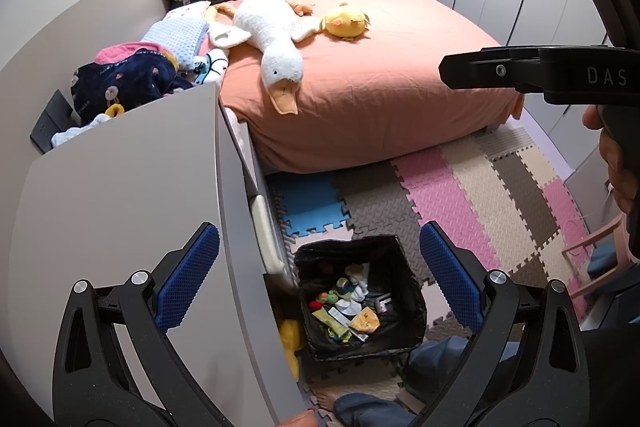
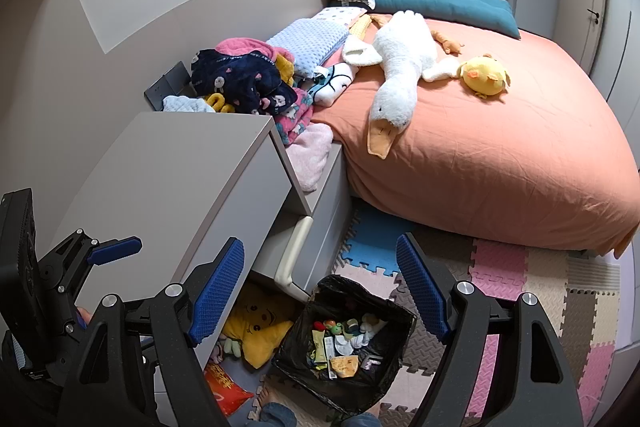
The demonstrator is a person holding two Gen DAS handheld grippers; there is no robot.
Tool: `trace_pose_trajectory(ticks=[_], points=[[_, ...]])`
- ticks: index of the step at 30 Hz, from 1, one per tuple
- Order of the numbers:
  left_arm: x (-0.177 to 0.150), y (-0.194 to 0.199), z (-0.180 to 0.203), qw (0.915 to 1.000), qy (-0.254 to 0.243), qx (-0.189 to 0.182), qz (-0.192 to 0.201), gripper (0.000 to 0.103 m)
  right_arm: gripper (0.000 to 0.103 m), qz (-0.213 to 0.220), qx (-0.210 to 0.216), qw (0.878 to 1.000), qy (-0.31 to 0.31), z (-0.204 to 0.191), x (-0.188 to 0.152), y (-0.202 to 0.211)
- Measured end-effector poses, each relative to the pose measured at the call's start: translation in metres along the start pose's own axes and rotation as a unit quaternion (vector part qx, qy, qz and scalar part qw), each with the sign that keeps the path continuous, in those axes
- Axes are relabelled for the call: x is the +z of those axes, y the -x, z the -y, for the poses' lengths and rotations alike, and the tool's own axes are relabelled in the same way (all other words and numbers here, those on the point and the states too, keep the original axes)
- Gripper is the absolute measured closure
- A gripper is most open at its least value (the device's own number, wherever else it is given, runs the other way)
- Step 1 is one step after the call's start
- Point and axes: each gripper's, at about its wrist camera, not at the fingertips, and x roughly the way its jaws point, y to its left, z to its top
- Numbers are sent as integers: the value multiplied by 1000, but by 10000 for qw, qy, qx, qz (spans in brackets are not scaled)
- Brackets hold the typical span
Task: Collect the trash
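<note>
The nightstand point(image 1: 120, 187) hides the yellow star plush point(image 1: 290, 343); bin point(image 2: 400, 311) scraps stay unidentifiable.

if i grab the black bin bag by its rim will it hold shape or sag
The bin bag looks like thin, crinkled plastic, so its rim would probably sag and bunch. The trash inside only covers the bottom, so it likely lifts light.

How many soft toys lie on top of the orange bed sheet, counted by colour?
White: 1, the goose toy
Yellow: 1, the round chick toy
Total: 2, both on the bed; the yellow star plush lies on the floor, so it is not counted.
</note>
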Motion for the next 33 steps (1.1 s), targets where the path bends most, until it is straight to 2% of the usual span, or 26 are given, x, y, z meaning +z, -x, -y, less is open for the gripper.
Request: trace_pose_trajectory(ticks=[27,31,33], points=[[-1,-2,-1,10000,69,-41,3,7,24,-5,-7,10000,5,1,1,-1],[-3,2,2,9996,-136,88,216,7,24,9,-13,10000,-4,3,1,-1],[-1,1,2,9997,-154,93,155,7,24,9,-9,10000,-12,3,1,-2]])
